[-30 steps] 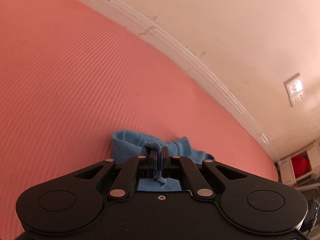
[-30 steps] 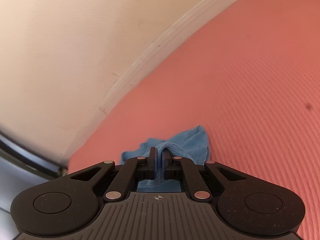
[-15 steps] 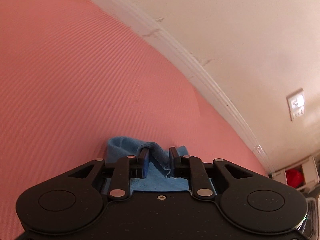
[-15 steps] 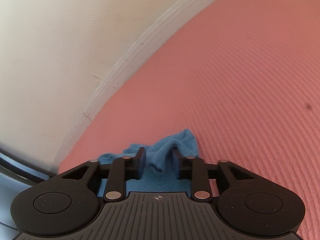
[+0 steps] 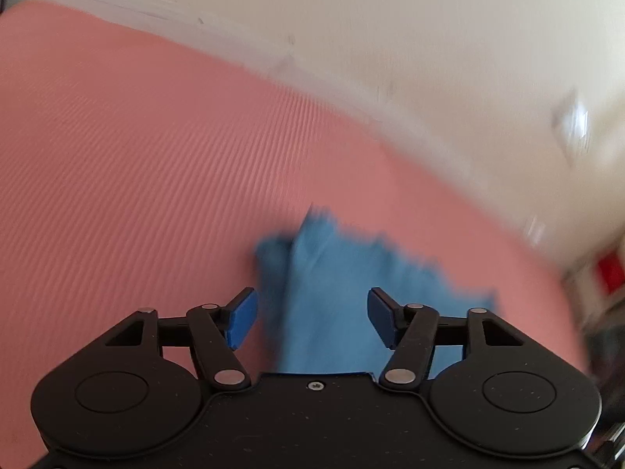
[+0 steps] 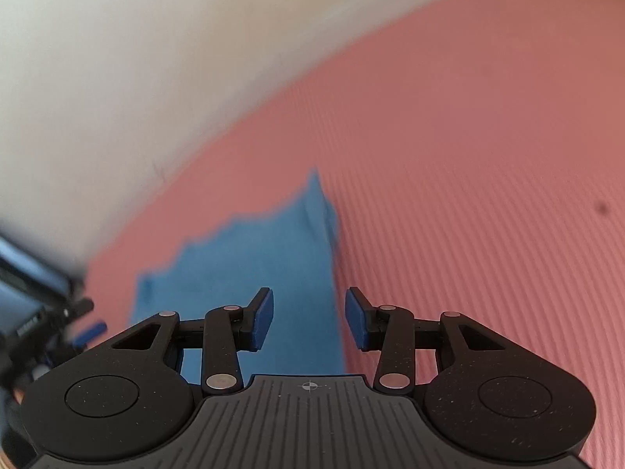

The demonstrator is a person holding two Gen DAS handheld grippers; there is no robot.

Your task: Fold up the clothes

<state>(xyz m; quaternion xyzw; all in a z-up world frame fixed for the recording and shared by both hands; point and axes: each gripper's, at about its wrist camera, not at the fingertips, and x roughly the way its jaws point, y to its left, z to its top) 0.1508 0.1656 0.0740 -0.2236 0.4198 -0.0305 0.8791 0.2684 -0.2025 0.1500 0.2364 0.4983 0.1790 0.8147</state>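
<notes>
Both views are motion-blurred; the edges of the blue cloth (image 5: 332,293) are smeared and its folds cannot be made out. Its near part is cut off behind each gripper body. At the far right of the left view a red object (image 5: 609,269) on pale shelving is too blurred to identify; at the left edge of the right view dark equipment (image 6: 35,305) is only partly in frame.

The cloth lies on the pink ribbed mat (image 5: 136,156), near the white wall (image 5: 390,19).

Left gripper (image 5: 311,316): jaws opening, spread wide; the cloth lies beyond and below the gap, and the blue pads (image 5: 242,318) do not press it. Right gripper (image 6: 308,318): jaws opening, spread less wide, cloth visible through the gap, pads clear of it.

A second ago both grippers were pinched together on a raised ridge of the cloth. Now that ridge is released and the cloth lies flatter, with more of it showing ahead of each gripper.

A small dark spot (image 6: 602,208) marks the mat at right.
</notes>
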